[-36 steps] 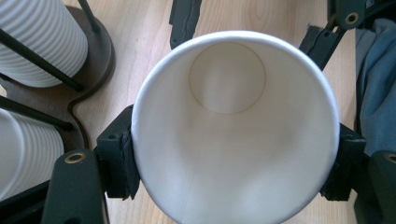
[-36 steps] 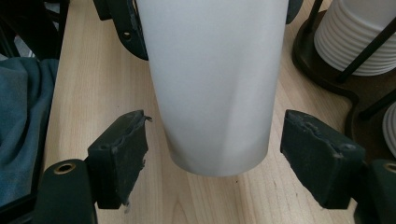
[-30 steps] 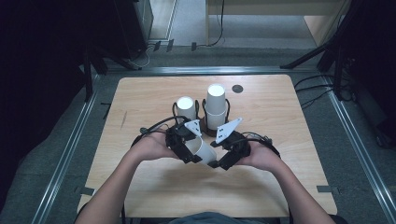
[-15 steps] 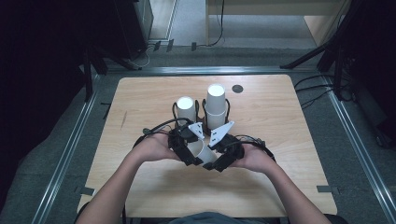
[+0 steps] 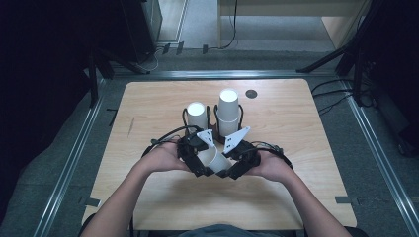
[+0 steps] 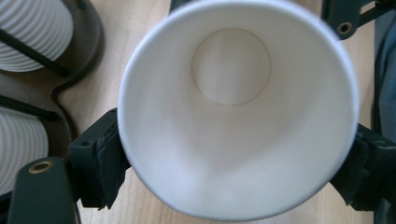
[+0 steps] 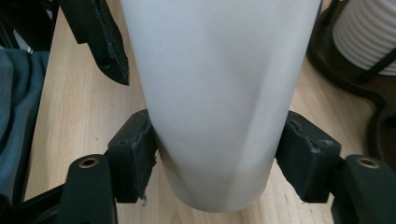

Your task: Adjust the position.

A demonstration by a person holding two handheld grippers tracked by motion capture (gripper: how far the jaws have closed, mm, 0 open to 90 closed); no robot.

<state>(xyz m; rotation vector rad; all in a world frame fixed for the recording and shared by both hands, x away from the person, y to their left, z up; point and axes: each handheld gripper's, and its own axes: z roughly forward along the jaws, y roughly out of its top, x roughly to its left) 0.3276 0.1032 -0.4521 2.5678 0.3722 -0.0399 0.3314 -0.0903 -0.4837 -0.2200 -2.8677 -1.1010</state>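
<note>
Both grippers are pinching one plain white paper cup [image 5: 213, 159] between them, holding it on its side just above the worktop [image 5: 148, 103], on the person's side of the black wire cup holder [image 5: 213, 117]. The left gripper [image 5: 197, 159] is looking straight into the cup's open mouth with its pads [image 6: 100, 163] pressing on either side of the rim, while the right gripper [image 5: 232, 165] is clamping the cup's narrower end, its pads [image 7: 133, 156] squeezing the wall. In the holder, a ribbed white cup [image 5: 196, 114] is standing beside a taller stack of ribbed cups [image 5: 229, 111], just beyond the held cup.
</note>
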